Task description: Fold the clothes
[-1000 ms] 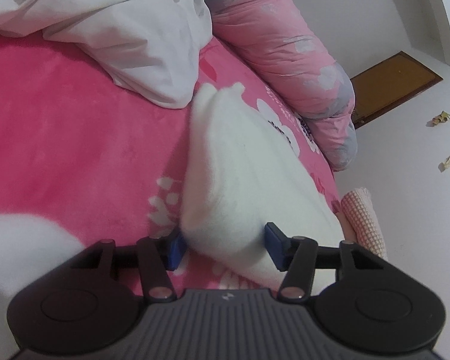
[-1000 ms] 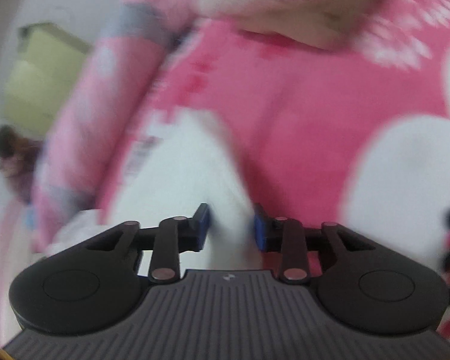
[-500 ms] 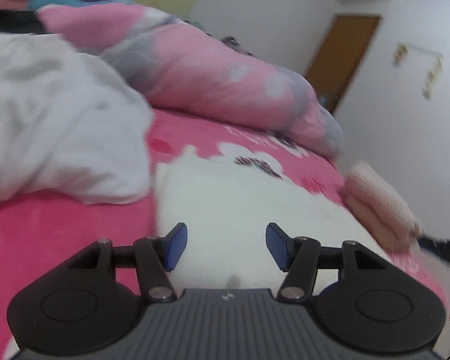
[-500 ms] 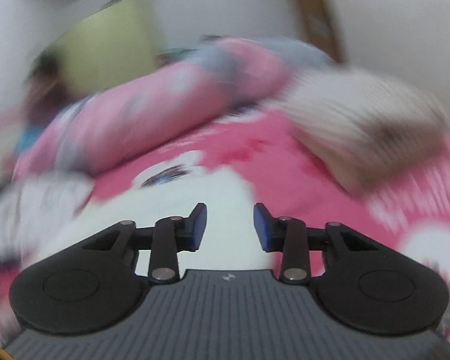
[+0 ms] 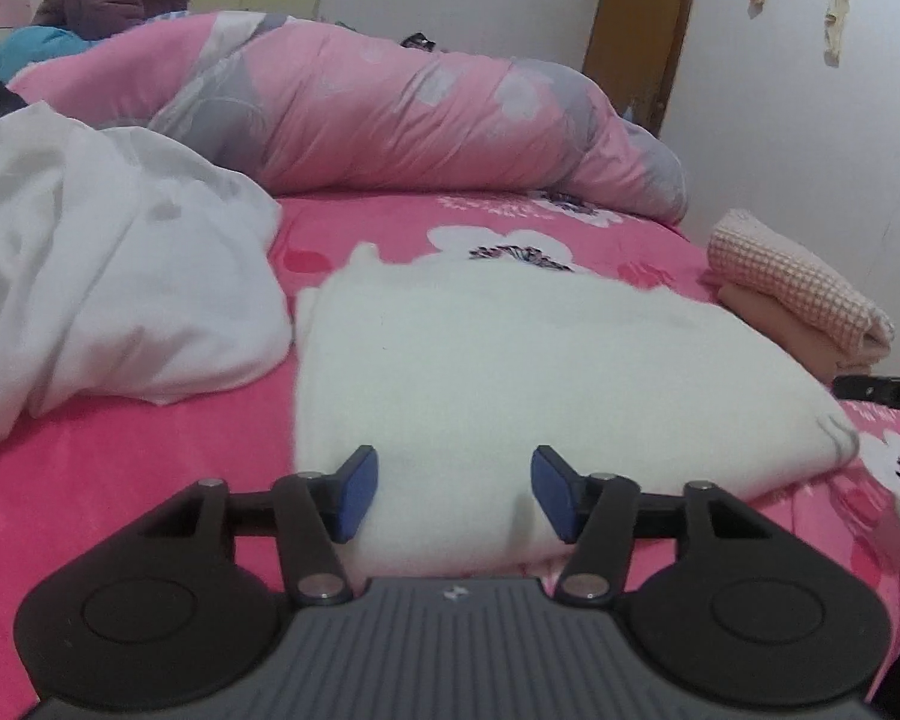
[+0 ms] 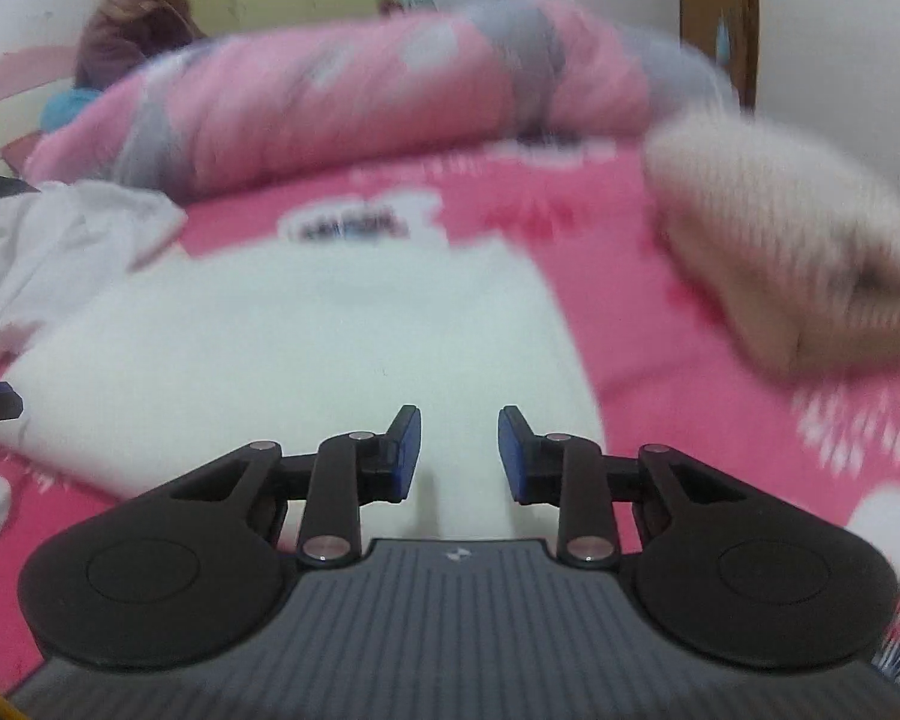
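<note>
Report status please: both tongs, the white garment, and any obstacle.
Left tongs open over white garment, nothing gripped. Right tongs closing, garment's near edge between pads. Garment flat on pink bed. Crumpled white cloth beside it, no obstacle.

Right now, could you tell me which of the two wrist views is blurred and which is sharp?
Right wrist view: motion-blurred, the waffle-knit bundle and pink quilt smeared, only the tongs crisp. Left wrist view: sharp, the white garment clear, fisheye bending the edges.
</note>
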